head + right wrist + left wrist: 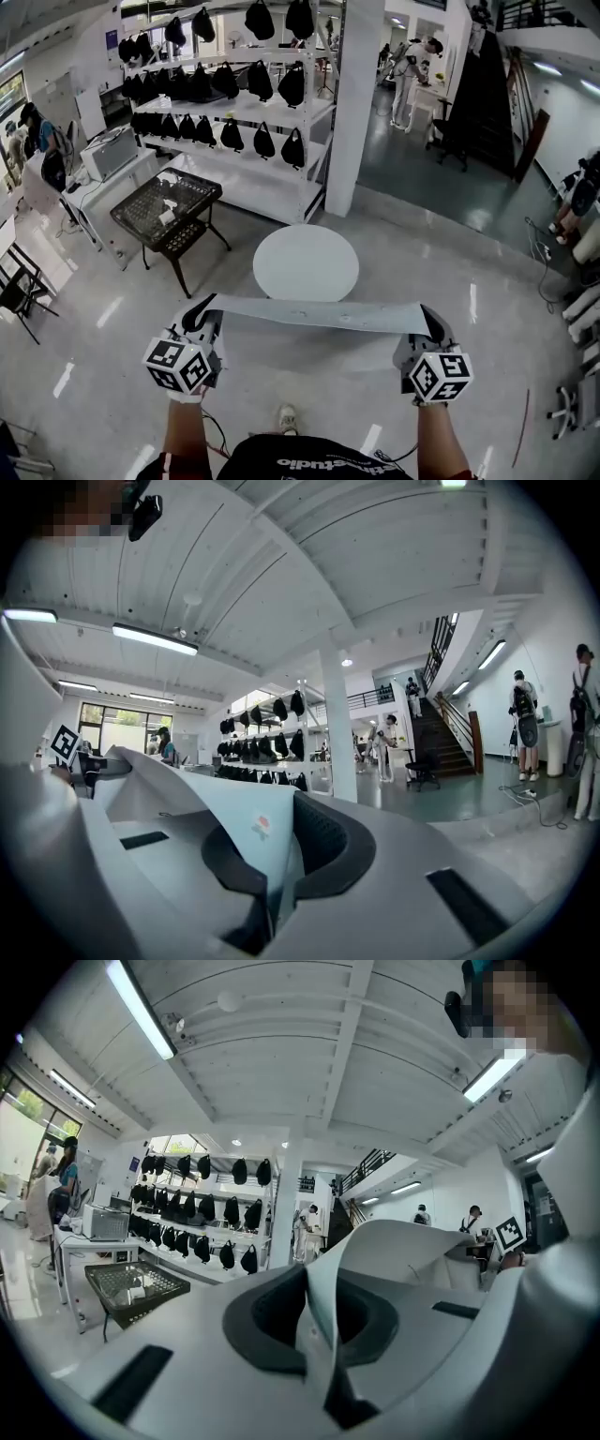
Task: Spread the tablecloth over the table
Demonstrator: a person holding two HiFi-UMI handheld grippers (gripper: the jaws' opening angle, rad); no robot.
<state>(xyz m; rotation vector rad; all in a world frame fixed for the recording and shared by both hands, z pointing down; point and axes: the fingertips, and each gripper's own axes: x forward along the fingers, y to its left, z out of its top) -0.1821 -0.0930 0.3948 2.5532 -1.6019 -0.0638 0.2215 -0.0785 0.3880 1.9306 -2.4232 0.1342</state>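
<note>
A pale grey tablecloth (pixel 314 314) hangs stretched in the air between my two grippers, short of the round white table (pixel 306 262) ahead. My left gripper (pixel 202 317) is shut on the cloth's left end; in the left gripper view the cloth edge (pixel 319 1321) is pinched between the jaws and curls up to the right. My right gripper (pixel 431 325) is shut on the right end; in the right gripper view the cloth (pixel 246 832), with a small red mark, runs off to the left from the closed jaws. Both grippers point level at the same height.
A dark mesh-top table (pixel 167 208) stands left of the round table. White shelves with several black bags (pixel 230 103) line the back, beside a white pillar (pixel 356 103). People stand at far right (pixel 409 70) and far left (pixel 37 131). A glossy floor lies all around.
</note>
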